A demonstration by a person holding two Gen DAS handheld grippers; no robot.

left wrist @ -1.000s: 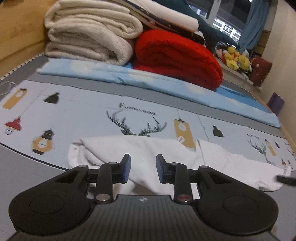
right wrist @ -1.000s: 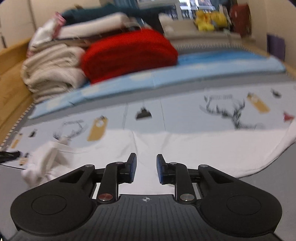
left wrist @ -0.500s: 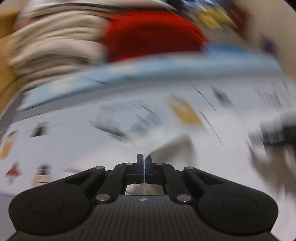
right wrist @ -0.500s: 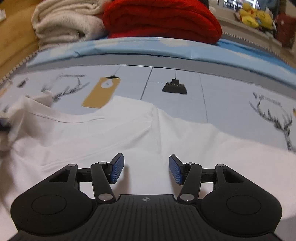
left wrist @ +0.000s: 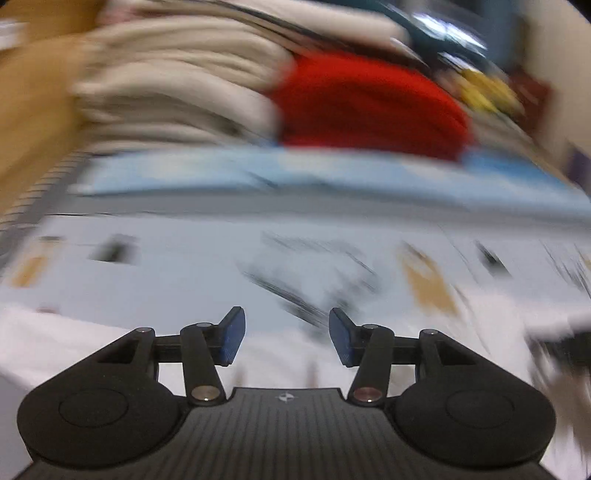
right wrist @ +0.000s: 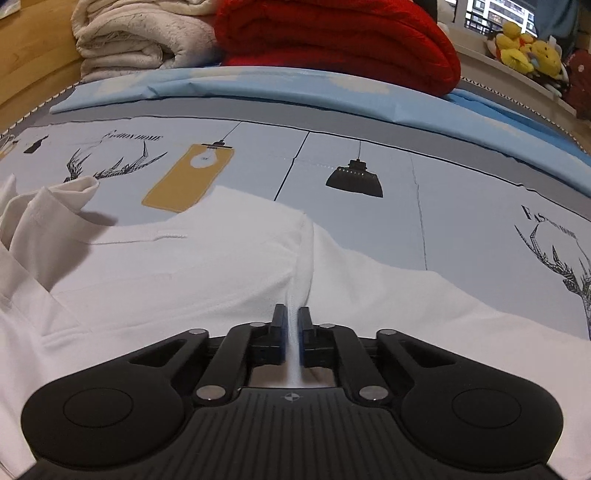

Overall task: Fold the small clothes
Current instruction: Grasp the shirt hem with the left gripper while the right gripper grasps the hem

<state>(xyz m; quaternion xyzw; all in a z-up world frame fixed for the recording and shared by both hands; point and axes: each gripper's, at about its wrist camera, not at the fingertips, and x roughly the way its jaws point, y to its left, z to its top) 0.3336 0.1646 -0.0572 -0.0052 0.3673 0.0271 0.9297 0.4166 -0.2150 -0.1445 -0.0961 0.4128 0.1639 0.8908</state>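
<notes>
The right gripper [right wrist: 291, 325], whose jaws stood wide apart half a second ago over flat cloth, is now clenched on a raised ridge of the white garment [right wrist: 192, 273], a thin pleat of fabric running up between its blue pads [right wrist: 282, 332] and out toward the far side. The left gripper [left wrist: 284, 336] has done the opposite: half a second ago its jaws were pressed together, and now they stand released, well apart, with nothing between them. The left wrist view is smeared by motion blur, so only a pale stretch of white cloth [left wrist: 55, 347] can be made out near its left edge and beneath the fingers. The garment lies spread across the near part of the printed bed sheet [right wrist: 461, 206], with a loose sleeve or corner [right wrist: 70, 192] curled up at the far left. On the far side sit the folded cream blanket [right wrist: 136, 40] to the left and the red blanket [right wrist: 332, 33] beside it, with yellow plush toys [right wrist: 524, 48] at the far right.
</notes>
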